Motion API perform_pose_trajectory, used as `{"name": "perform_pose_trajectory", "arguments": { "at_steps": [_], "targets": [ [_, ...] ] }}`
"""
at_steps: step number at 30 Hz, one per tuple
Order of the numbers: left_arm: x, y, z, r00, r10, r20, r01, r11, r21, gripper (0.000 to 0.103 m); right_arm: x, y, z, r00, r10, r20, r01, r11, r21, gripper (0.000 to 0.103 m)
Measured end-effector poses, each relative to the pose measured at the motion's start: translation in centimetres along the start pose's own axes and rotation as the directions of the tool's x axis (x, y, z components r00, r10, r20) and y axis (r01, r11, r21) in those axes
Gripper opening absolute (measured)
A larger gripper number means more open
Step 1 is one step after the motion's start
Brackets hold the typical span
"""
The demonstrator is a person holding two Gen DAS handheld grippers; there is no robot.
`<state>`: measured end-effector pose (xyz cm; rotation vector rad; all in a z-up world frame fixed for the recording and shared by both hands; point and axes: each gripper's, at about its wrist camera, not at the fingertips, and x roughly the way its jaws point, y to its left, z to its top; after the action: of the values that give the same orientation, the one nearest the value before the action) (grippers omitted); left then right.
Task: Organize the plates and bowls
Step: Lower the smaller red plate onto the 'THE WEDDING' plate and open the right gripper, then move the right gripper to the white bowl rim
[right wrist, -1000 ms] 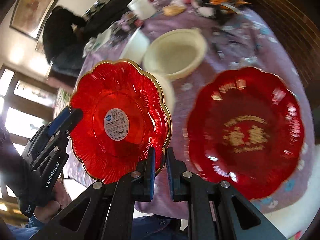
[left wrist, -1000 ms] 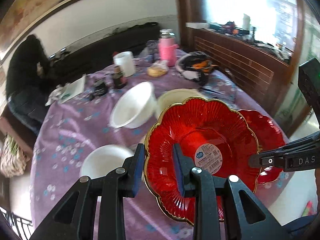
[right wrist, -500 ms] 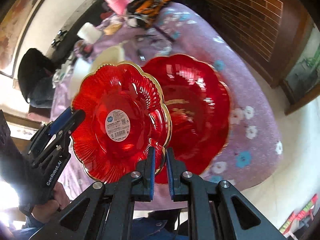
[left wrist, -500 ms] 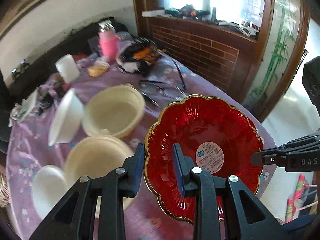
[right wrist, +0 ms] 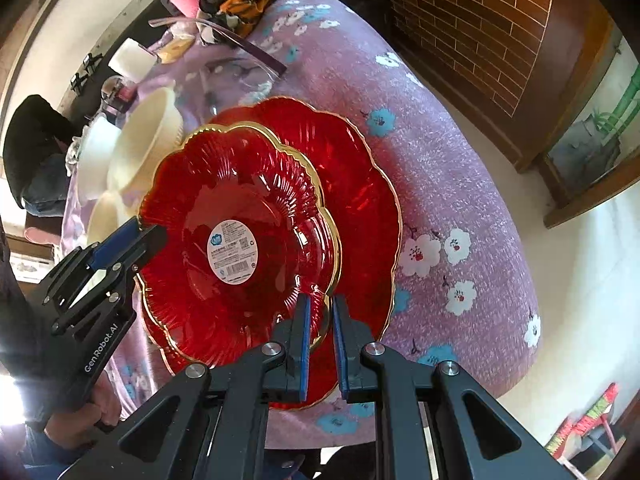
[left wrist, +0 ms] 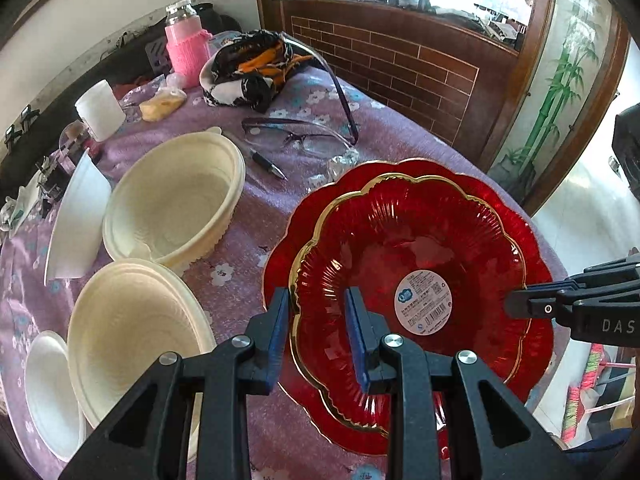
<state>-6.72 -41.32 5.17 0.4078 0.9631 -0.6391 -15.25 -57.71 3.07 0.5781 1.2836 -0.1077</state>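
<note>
table: a round top under a purple cloth (left wrist: 280, 200) printed with white and blue flowers; in my right view the cloth hangs over the near edge.
room: a dark wood partition with a red brick-pattern panel (left wrist: 400, 68) behind the table, a bright window ledge crowded with small things above it, a panel painted with green bamboo (left wrist: 560, 80) to the right, a pale wall on the left.
my left gripper (left wrist: 318, 334): jaws pinching the near-left rim of the gold-edged red plate (left wrist: 400, 248), one blue pad over the rim, one under.
my right gripper (right wrist: 320, 336): jaws nearly together, clamped on the same plate's rim at the opposite side.
plate's place: held between both of us right over a larger red plate (right wrist: 360, 184) that lies on the cloth near the table edge; whether the two touch i cannot tell.
bowls: two cream bowls (left wrist: 176, 200) and two white bowls (left wrist: 76, 220) to the left, one white bowl tipped on its side.
other things: glasses (left wrist: 296, 136), a pen (left wrist: 266, 162), a pink-sleeved bottle (left wrist: 186, 44), a white cup (left wrist: 98, 110), a patterned cloth heap (left wrist: 252, 68).
writing: a round white sticker (left wrist: 423, 301) with a barcode at the plate's middle, its print too small to read; "das" on my right one's side in the left view; "genrobot.ai" on my left one's side in the right view.
</note>
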Motion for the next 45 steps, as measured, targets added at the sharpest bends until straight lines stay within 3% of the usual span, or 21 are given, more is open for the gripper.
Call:
{"name": "perform_pose_trajectory", "arguments": {
  "at_steps": [10, 22, 27, 29, 37, 45],
  "targets": [
    [0.8, 0.2, 0.0, 1.0, -0.001, -0.012, 0.001, 1.0, 0.001, 0.026, 1.2, 0.4, 0.7, 0.999, -0.034, -0.007, 0.034, 0.999, -0.025, 0.012],
    [0.2, -0.3, -0.6, 0.999, -0.035, -0.009, 0.035, 0.999, 0.025, 0.042, 0.9, 1.0, 0.8, 0.994, -0.105, 0.007, 0.106, 0.993, -0.051, 0.012],
    [-0.8, -0.4, -0.9, 0.999, -0.044, 0.007, 0.044, 0.998, 0.038, 0.047, -0.4, 1.4, 0.8, 0.991, -0.13, 0.043, 0.133, 0.99, -0.057, 0.02],
    [-1.2, -0.4, -1.0, 0.999, -0.044, 0.012, 0.043, 0.998, 0.04, 0.048, -0.9, 1.4, 0.7, 0.988, -0.141, 0.055, 0.144, 0.988, -0.053, 0.028],
    [-3.9, 0.9, -2.0, 0.998, -0.031, 0.055, 0.03, 0.999, 0.021, 0.049, -2.9, 2.0, 0.0, 0.986, -0.13, 0.102, 0.134, 0.991, -0.026, 0.028],
    [-6.8, 4.0, -3.7, 0.996, 0.014, 0.09, -0.012, 1.0, -0.029, 0.049, -3.5, 6.7, -0.2, 0.987, -0.075, 0.141, 0.089, 0.991, -0.099, 0.03]
  ]
}}
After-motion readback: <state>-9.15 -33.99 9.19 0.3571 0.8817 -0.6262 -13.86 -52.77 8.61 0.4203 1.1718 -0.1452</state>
